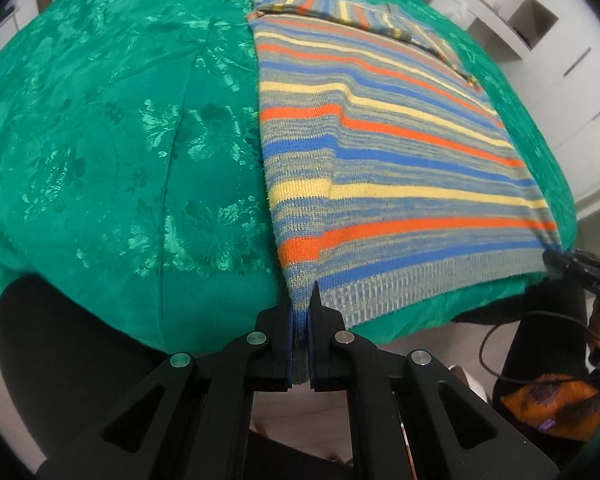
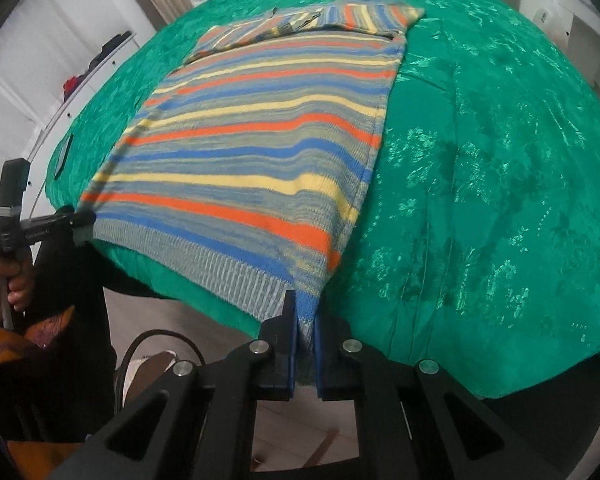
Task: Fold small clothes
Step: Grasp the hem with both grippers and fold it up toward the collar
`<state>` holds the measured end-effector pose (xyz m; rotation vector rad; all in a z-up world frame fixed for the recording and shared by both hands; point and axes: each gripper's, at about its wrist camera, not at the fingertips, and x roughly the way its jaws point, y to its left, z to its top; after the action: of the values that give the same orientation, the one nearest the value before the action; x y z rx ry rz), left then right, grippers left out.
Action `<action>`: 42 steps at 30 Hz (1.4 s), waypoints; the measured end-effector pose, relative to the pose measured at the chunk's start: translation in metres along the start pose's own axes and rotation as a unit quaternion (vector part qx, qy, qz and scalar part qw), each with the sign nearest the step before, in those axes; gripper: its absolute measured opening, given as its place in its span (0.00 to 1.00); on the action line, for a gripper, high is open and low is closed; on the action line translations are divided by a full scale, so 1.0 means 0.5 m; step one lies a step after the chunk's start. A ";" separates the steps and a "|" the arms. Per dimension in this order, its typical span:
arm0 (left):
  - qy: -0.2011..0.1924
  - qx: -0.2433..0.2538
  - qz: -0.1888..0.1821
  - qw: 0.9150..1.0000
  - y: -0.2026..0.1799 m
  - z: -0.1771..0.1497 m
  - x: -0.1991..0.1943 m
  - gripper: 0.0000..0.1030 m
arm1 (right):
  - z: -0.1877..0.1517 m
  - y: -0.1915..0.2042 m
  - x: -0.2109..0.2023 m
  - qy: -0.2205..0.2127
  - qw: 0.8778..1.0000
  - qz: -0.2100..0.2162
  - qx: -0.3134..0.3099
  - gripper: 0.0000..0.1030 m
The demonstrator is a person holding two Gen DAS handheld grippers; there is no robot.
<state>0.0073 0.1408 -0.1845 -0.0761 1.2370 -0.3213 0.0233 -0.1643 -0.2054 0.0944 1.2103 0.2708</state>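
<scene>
White lettering on the left gripper (image 2: 85, 226) is too blurred to read.

Sweater (image 1: 384, 160): knit, horizontal stripes in orange, royal blue, pale yellow, over mottled grey-blue ground; hem ribbed grey and blue (fine vertical lines). Folded sleeve (image 1: 332, 6) at far end: same colours, stripes running crosswise to body.

Tablecloth (image 1: 120, 140) on table: emerald green, glossy tone-on-tone floral damask.

Left gripper (image 1: 300, 312): black, blue pads, silver rivets. Right gripper (image 2: 305, 316): same black, blue, silver.

Person's garment (image 1: 556, 404): orange with purple print.
</scene>
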 end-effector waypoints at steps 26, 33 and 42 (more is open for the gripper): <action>-0.069 -0.084 -0.087 0.990 0.074 0.239 -0.072 0.02 | 0.175 -0.069 -0.090 -0.091 0.994 0.041 0.045 0.06; -0.101 -0.088 -0.059 0.989 0.076 0.509 0.003 0.02 | 0.447 -0.118 -0.029 -0.130 0.991 0.019 0.039 0.06; -0.057 -0.114 -0.032 0.991 0.102 0.723 0.172 0.02 | 0.686 -0.227 0.144 -0.075 0.994 0.016 0.079 0.06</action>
<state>0.3806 0.1233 -0.1550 -0.3271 1.1545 -0.2271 0.3844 -0.2308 -0.1744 0.2673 1.0801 0.1930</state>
